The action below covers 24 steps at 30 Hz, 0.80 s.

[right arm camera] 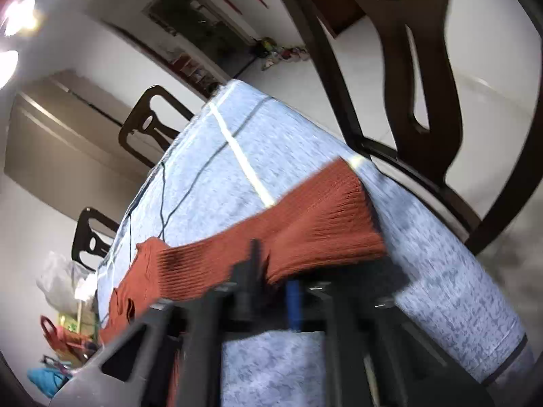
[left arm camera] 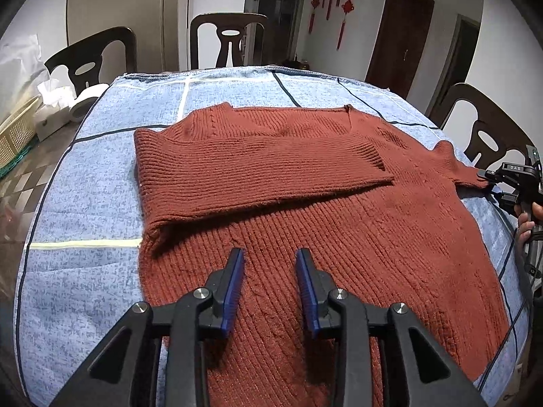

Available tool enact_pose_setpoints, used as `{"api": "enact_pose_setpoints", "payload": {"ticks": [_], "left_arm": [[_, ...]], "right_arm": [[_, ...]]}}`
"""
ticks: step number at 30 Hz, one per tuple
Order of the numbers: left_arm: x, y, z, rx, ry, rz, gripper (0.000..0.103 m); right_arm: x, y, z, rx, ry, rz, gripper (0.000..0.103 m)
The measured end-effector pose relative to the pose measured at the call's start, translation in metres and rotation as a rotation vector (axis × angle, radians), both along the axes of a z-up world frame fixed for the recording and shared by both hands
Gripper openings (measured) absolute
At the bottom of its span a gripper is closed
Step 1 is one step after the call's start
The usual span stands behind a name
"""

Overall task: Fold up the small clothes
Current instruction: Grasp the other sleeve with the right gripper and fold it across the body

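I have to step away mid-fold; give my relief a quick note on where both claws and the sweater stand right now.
Left claw: open, nothing in it, over the lower body of the rust-red ribbed knit sweater.
Right claw: shut on the cuff of the right sleeve, at the table's right edge.
The sweater lies flat on the blue-grey checked tablecloth.
Done: the left sleeve is folded across the chest.
Left: fold the right sleeve inward, then fold the body up; judged from how it lies now.

Dim indoor light; right view motion-blurred, glare upper-left.
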<state>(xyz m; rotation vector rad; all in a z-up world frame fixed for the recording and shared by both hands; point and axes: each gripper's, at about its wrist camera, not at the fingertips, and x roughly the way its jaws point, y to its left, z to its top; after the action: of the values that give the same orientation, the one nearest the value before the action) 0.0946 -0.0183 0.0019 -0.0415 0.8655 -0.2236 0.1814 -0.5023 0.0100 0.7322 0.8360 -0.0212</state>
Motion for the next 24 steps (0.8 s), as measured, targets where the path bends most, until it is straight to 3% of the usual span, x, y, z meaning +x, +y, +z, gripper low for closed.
{"api": "enact_pose_setpoints", "payload": {"ticks": [6,12,16,19,22,24], "left_arm": [[0.0,0.002,0.003,-0.011,-0.006,-0.001,0.035],[-0.003,0.015,0.021,-0.036,-0.054,0.023,0.035],[-0.006,0.026,0.03,-0.051,-0.077,0.042,0.035],[-0.006,0.032,0.036,-0.057,-0.088,0.056,0.035],[-0.008,0.038,0.04,-0.06,-0.097,0.069,0.035],[-0.008,0.042,0.044,-0.063,-0.102,0.073,0.035]], "right_arm": [[0.01,0.052,0.053,-0.091,-0.119,0.155,0.006],[0.024,0.152,0.089,-0.135,-0.211,0.427,0.006],[0.036,0.223,0.078,-0.159,-0.206,0.599,0.006],[0.047,0.266,0.044,-0.18,-0.131,0.705,0.007],[0.044,0.293,0.013,-0.19,-0.047,0.797,0.021],[0.034,0.296,0.009,-0.183,-0.046,0.831,0.022]]}}
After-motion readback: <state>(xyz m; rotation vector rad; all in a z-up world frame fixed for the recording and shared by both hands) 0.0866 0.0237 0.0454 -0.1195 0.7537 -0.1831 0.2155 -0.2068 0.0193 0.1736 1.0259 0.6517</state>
